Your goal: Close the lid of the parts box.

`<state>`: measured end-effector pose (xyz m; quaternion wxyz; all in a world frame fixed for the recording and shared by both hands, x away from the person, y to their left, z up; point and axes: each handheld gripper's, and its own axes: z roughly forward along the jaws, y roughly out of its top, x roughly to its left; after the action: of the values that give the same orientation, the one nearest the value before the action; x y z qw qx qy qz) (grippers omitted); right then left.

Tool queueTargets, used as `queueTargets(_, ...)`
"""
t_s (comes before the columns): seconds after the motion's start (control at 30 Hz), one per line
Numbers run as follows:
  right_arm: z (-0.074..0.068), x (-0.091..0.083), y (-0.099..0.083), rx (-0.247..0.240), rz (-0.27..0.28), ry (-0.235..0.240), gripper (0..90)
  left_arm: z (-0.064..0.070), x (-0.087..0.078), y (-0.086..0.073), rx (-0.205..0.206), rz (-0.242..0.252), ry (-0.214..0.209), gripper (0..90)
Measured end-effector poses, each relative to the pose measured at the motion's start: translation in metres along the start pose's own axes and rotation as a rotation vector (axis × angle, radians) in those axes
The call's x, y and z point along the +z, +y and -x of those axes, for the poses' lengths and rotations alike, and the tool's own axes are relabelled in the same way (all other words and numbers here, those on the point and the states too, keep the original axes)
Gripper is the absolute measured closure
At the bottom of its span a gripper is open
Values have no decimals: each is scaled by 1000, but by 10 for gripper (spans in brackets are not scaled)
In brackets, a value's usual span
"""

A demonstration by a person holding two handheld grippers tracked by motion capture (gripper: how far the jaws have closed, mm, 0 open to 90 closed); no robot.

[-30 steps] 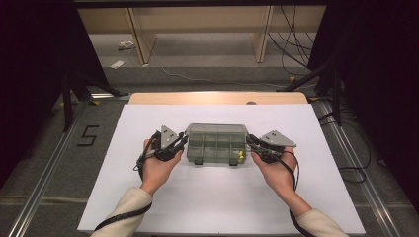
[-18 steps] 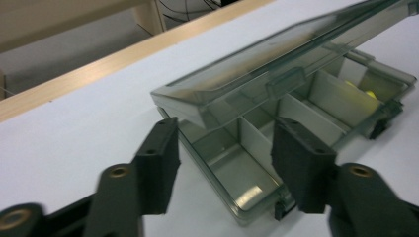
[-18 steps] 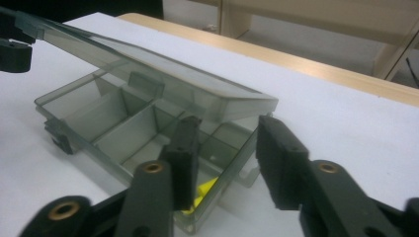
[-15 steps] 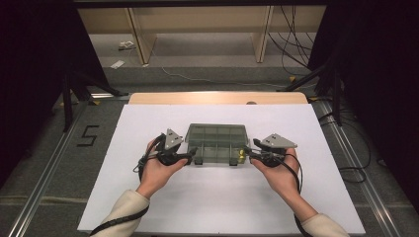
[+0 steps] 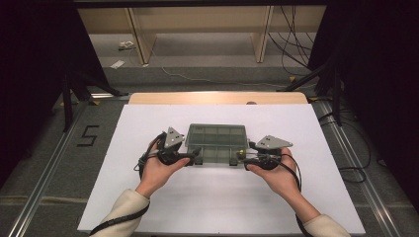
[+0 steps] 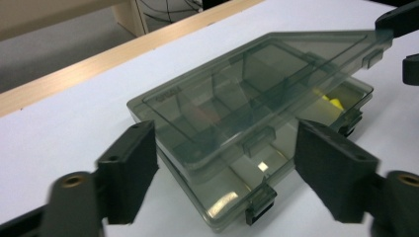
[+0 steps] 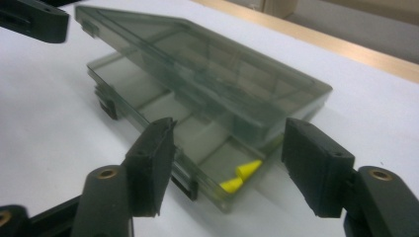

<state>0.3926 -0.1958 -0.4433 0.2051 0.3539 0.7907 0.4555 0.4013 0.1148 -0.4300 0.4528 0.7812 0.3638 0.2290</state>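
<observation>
Two grippers share this lift, so raise both front corners of the lid (image 6: 257, 94) at the same pace; from the pictures, the step in hand looks like swinging it open on its back hinge, and uneven lifting would twist the thin plastic. Keep the base from sliding toward you, and mind the small yellow pieces (image 7: 241, 177) in the front compartment on your right.

The smoky compartment box (image 5: 216, 143) lies on the white sheet near the middle of the desk (image 5: 148, 123), its long front edge facing you, lid tilted up at the front and apart from the base there.

Your left gripper (image 5: 193, 157) sits at the box's front left corner, jaws spread wide in its own view, with the lid's near edge between them and untouched. Your right gripper (image 5: 243, 157) sits at the front right corner, jaws likewise spread around that corner, pinching nothing.
</observation>
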Motion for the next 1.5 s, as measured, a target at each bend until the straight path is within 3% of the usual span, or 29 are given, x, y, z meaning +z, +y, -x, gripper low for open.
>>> queueTargets(0.23, -2, -1, 5, 19, 40, 37, 360, 1, -2, 4, -39, 49, 9, 489)
queueTargets(0.4, -3, 0, 8, 26, 60, 44, 386, 3, 1, 4, -55, 44, 11, 638)
queueTargets(0.5, -2, 1, 9, 37, 75, 39, 475, 2, 4, 3, -69, 35, 11, 717)
queueTargets(0.67, -1, -1, 8, 63, 99, 18, 733, 3, 6, 2, -79, 11, 19, 818)
queueTargets(0.8, -1, -2, 7, 63, 80, 0, 873, 4, 8, 1, -78, 1, 22, 857)
queueTargets(0.87, -1, -2, 6, 59, 77, -9, 900, 4, 8, 0, -77, -5, 22, 872)
queueTargets(1.5, 1, 6, -5, 53, -1, -30, 900, 6, 18, -9, -84, -63, 22, 899)
